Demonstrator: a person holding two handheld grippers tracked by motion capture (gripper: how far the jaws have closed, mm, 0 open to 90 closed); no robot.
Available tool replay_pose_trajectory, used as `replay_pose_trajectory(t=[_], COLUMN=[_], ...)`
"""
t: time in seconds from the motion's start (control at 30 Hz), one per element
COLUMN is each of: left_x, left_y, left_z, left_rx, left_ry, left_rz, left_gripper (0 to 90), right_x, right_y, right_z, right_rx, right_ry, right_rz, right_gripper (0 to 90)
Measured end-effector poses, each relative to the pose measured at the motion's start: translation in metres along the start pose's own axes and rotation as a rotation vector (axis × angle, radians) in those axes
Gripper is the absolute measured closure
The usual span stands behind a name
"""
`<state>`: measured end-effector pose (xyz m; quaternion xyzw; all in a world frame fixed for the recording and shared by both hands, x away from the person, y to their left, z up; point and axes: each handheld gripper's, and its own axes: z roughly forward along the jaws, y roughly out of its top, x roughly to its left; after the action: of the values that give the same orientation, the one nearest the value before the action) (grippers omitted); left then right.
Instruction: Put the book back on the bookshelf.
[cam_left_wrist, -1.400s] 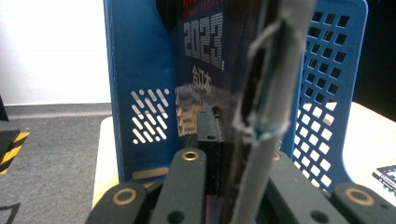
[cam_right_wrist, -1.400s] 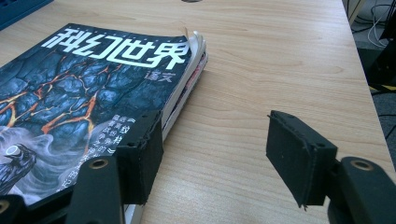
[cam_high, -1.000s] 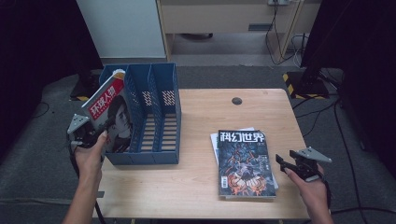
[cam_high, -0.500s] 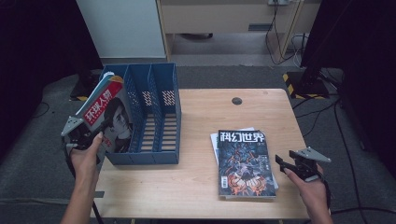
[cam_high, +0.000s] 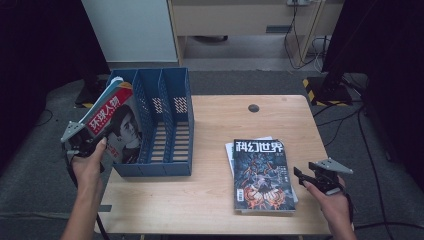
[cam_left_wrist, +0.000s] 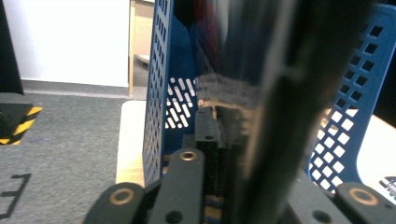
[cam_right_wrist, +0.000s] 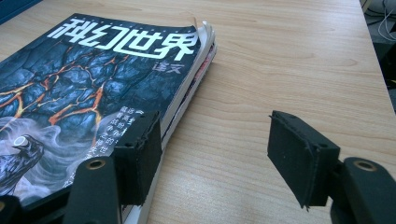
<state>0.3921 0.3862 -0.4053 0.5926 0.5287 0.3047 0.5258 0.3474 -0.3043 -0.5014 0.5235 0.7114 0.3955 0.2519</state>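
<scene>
I'm working in what looks like an office or a lab room set up for recording. Grey carpet (cam_high: 45, 165) covers the floor, and a small wooden tabletop (cam_high: 210, 200) stands on it. Behind are a white cabinet (cam_high: 130, 30), a desk (cam_high: 240, 15) with trailing cables (cam_high: 300, 30), and yellow-black hazard tape (cam_high: 312, 87).

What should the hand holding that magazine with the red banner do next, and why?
Probably ease the magazine down into the leftmost slot of the blue file rack. The left gripper is clamped on its lower edge, and it stands tilted at the rack's left end, its top above the dividers, so it does not look fully seated. The right gripper waits open beside the stack of magazines.
</scene>
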Motion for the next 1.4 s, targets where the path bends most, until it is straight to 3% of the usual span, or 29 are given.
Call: replay_pose_trajectory(t=[0.23,0.37,0.73,0.97,1.17,1.4], left_x=[-0.007,-0.012,-0.012,-0.020,-0.017,-0.013], left_y=[0.000,0.006,0.013,0.026,0.018,0.013], left_z=[0.003,0.008,0.019,0.025,0.028,0.026], left_rx=[-0.018,-0.029,-0.058,-0.079,-0.095,-0.079], left_ry=[0.042,0.075,0.089,0.105,0.107,0.129], left_rz=[-0.007,0.021,0.009,0.079,0.051,0.071], left_gripper=[86.4,86.6,86.7,86.7,86.7,86.6], right_x=[0.001,0.000,0.000,-0.001,-0.002,-0.002], right_y=[0.000,0.000,0.000,-0.001,-0.001,-0.001], right_z=[0.000,0.000,0.000,0.000,0.000,0.000], right_rx=[0.003,0.000,0.001,0.002,0.000,-0.003], right_ry=[0.003,0.001,0.000,-0.002,-0.001,-0.002], right_rz=[-0.002,0.000,0.003,0.004,0.002,0.005], right_gripper=[35.3,35.3,35.3,35.3,35.3,35.3])
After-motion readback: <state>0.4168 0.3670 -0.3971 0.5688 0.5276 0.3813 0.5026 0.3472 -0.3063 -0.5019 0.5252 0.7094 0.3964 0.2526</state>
